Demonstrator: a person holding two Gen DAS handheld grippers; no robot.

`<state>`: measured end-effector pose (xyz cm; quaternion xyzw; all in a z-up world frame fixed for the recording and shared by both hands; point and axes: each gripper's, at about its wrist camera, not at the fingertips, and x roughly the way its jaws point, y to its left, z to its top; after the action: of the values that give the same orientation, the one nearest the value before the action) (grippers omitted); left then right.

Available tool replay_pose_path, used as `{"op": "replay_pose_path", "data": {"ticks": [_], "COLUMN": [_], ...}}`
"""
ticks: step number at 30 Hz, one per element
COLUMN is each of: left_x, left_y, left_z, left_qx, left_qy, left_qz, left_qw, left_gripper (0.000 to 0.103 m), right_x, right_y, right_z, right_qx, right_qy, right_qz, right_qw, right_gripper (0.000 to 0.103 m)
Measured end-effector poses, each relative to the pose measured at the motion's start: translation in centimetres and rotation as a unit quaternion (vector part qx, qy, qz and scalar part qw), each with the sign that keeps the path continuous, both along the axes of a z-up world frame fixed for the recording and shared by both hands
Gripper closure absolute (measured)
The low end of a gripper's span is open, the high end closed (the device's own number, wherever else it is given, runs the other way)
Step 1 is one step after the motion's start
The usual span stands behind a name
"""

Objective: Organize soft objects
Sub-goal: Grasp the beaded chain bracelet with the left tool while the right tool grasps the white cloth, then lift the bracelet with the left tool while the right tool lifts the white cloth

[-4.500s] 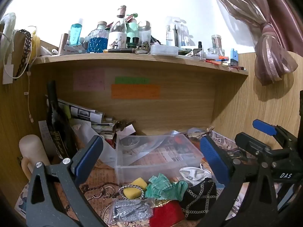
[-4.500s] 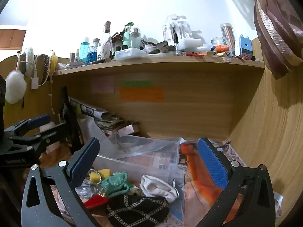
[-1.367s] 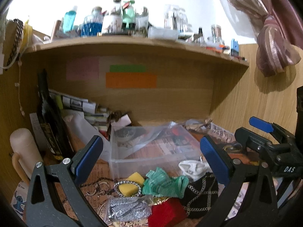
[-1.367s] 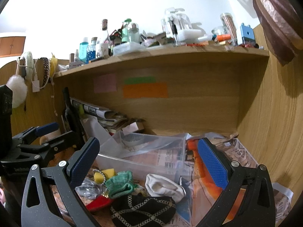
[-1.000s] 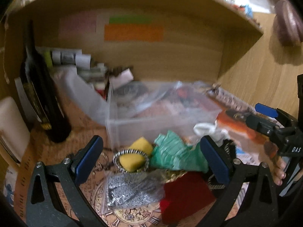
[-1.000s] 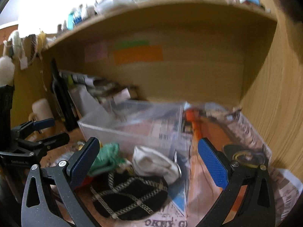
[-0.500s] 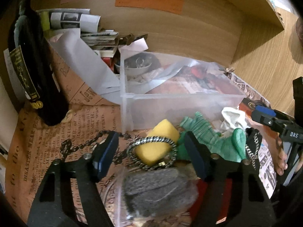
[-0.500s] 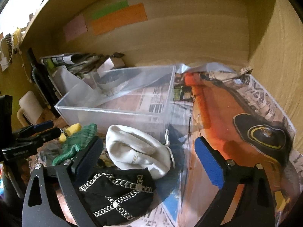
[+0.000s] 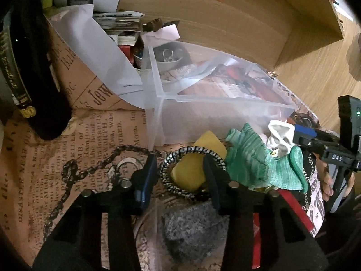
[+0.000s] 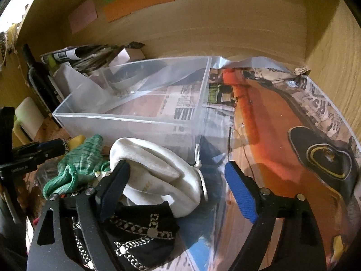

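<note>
1. Straddling the yellow sponge [image 9: 194, 171], the left gripper [image 9: 180, 176] has its fingers partly spread, one to each side of the sponge and of the beaded ring [image 9: 191, 176] lying around it; neither finger visibly presses on anything.
2. The right gripper [image 10: 176, 180] is spread wide. Its left finger sits at the left edge of the white pouch [image 10: 158, 176]; its right finger stands apart over the printed paper.
3. Deciding relation: the sponge lies directly ahead of the left gripper, between its fingers, and the clear bin [image 9: 225, 110] stands just beyond it. The pouch lies ahead of the right gripper, its long axis running left to right across the gap, with the bin wall just behind.
4. Nearer gripper, as judged: left for the sponge, right for the pouch.
5. Count of soft items on the surface [image 9: 101, 135]: one yellow sponge, one green knit cloth [image 9: 255, 160], one white pouch, one black chain-patterned pouch [image 10: 140, 232], one grey pad in a clear bag [image 9: 194, 228], one red item [image 9: 291, 205], mostly hidden.
6. Other items: one beaded ring, one loose chain [image 9: 90, 171], one bin.
7. The bin holds no soft item as far as can be seen; the sorting is judged barely begun.
</note>
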<state>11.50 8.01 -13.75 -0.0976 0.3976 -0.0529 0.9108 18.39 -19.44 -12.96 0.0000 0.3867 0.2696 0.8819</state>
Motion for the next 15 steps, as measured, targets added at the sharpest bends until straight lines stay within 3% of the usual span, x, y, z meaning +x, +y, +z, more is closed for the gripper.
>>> {"op": "replay_pose_path", "data": {"ticks": [5,11,15], "left_x": [0.0,-0.6,-1.7], "left_y": [-0.3,-0.2,-0.3], "left_z": [-0.1,0.2,1.0], "left_qx": [0.003,0.005,0.016], "left_qy": [-0.013,-0.018,-0.028], "left_qz": [-0.008,-0.001,0.008], "left_qw": [0.9999,0.9998,0.9994], "left_gripper": [0.079,0.088,0.088], "right_x": [0.4,0.2,-0.3], "right_y": [0.3,0.6,0.2], "right_z": [-0.5,-0.7,-0.4], "right_qx": [0.005,0.002,0.005], "right_qy": [0.018,0.016,0.010], "right_qz": [0.016,0.027,0.019], "right_qw": [1.000,1.000,1.000], "right_gripper": [0.045,0.074,0.080]}}
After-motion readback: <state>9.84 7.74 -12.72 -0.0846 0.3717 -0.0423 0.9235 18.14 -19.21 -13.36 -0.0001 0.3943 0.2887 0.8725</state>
